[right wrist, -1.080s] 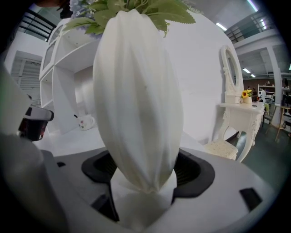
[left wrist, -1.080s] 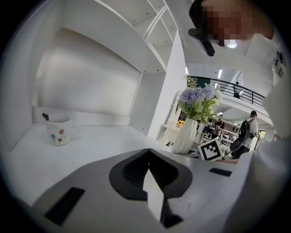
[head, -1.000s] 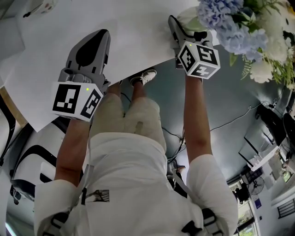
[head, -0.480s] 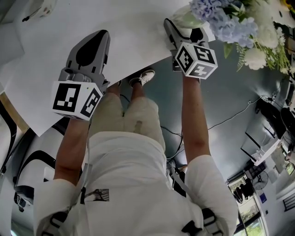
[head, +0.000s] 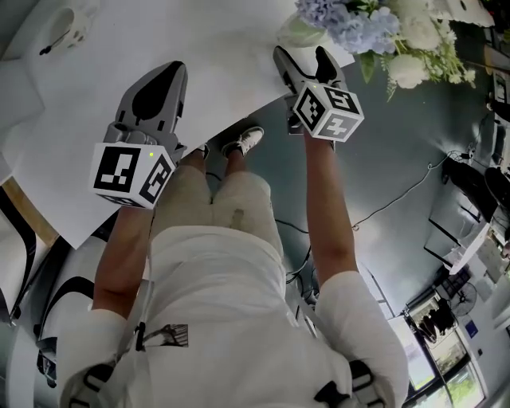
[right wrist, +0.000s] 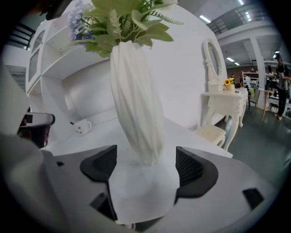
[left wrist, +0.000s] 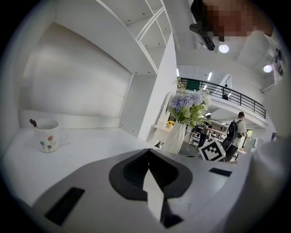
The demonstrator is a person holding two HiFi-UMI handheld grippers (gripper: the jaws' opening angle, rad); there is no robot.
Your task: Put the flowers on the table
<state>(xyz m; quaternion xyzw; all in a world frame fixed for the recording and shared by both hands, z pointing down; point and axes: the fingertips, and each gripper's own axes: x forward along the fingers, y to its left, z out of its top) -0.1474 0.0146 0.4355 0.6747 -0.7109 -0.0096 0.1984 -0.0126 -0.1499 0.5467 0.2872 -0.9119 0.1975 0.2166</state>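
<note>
A tall white twisted vase (right wrist: 136,104) of blue and white flowers (head: 358,22) stands upright on the white table (head: 96,119), near its front corner. My right gripper (right wrist: 145,164) is open just short of the vase's foot. Its jaws have just been opening; both pads stand off the vase, which is free. In the head view the right gripper (head: 301,54) sits right before the vase (head: 299,32). My left gripper (head: 163,76) hovers over the table to the left, shut with nothing in it. From the left gripper (left wrist: 149,157) view the vase (left wrist: 175,136) rises ahead to the right.
A small painted cup (left wrist: 47,135) with a spoon stands at the table's far left, below white shelves (left wrist: 136,41). The table's edge (head: 263,107) runs just under the right gripper. A white vanity with a mirror (right wrist: 218,86) stands off to the right.
The right gripper has drawn back from the vase toward the person, its jaws spread a little wider. The vase stays standing on the table. The left gripper has hardly moved.
</note>
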